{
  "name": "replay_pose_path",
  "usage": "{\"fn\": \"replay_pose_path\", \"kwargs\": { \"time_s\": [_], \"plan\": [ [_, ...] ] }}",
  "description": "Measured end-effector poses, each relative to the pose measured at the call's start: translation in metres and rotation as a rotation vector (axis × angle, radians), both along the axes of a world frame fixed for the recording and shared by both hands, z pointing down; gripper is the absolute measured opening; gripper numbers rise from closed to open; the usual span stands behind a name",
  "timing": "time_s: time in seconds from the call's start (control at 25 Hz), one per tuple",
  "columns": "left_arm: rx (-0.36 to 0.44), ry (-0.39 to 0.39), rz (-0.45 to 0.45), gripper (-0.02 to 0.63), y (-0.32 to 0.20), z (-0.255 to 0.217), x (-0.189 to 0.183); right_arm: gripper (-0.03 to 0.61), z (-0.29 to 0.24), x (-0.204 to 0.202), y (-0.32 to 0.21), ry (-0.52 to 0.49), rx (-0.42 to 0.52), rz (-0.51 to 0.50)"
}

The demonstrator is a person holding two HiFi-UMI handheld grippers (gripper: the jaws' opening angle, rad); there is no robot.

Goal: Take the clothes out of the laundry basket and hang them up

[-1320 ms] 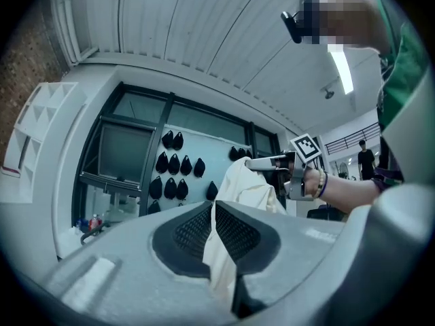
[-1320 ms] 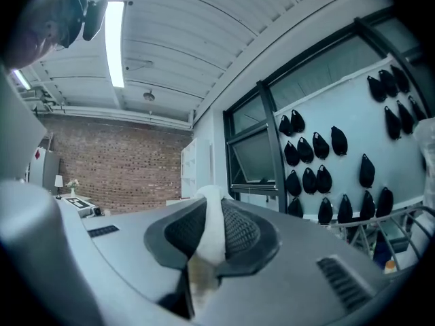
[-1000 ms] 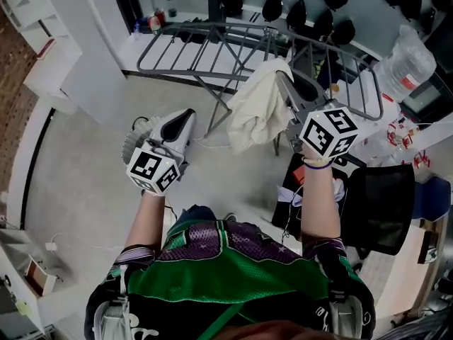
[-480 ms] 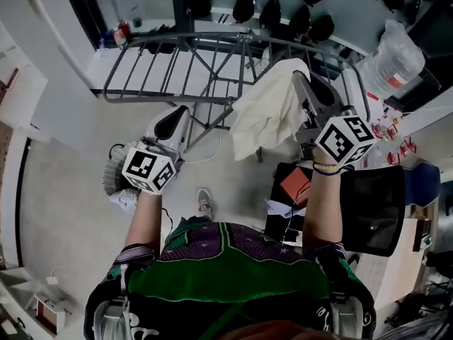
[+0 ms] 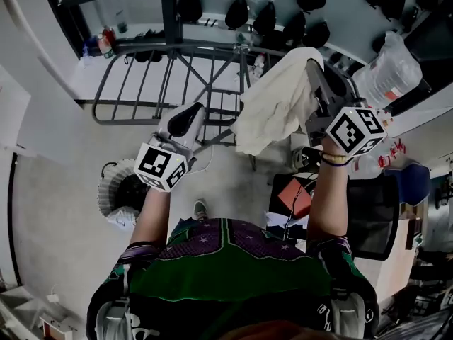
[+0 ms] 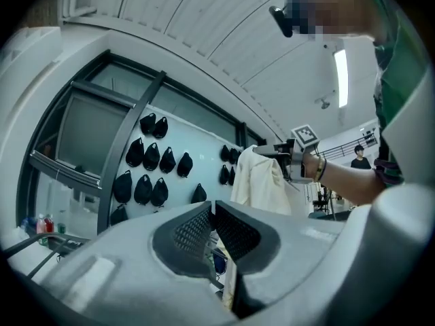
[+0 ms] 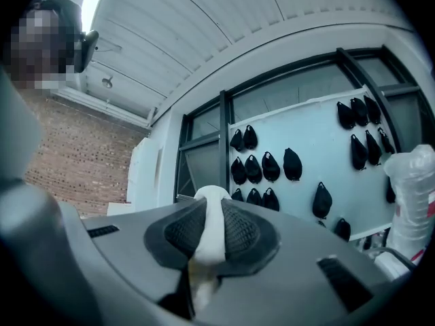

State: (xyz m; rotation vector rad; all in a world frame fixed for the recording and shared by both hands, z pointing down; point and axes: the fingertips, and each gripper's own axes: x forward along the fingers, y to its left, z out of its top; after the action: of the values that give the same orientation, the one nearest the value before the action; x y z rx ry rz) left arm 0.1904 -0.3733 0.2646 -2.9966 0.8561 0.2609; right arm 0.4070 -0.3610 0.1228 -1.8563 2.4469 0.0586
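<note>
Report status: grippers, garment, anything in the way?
Left gripper shut, empty. Right gripper shut on white garment, held up, hanging free. Drying rack just ahead, nothing seen between.

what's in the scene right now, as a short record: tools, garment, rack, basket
right tool: shut on the cream garment, held up about level
left tool: shut, nothing between its jaws
garment: hangs loose below the right tool's jaws
drying rack: grey, ahead of both tools
laundry basket: round, pale rim, below the left tool in the head view, contents unclear
wall: rows of black caps
</note>
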Motion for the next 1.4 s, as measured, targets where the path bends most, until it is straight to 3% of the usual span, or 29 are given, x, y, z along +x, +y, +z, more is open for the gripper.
{"fn": "replay_pose_path", "kwargs": {
  "time_s": [0.52,0.96,1.4],
  "plan": [
    [-0.016,0.017,-0.025,0.02,-0.051,0.012,-0.002,0.054,-0.047,0.013,-0.072,0.053,0.075,0.005],
    [0.05,0.004,-0.065,0.02,-0.106,-0.022,0.049,0.054,-0.1,0.062,-0.139,0.05,0.174,-0.053],
    [0.049,0.014,-0.106,0.02,-0.153,-0.024,0.094,0.054,-0.156,0.101,-0.185,0.068,0.277,-0.087]
  ]
}}
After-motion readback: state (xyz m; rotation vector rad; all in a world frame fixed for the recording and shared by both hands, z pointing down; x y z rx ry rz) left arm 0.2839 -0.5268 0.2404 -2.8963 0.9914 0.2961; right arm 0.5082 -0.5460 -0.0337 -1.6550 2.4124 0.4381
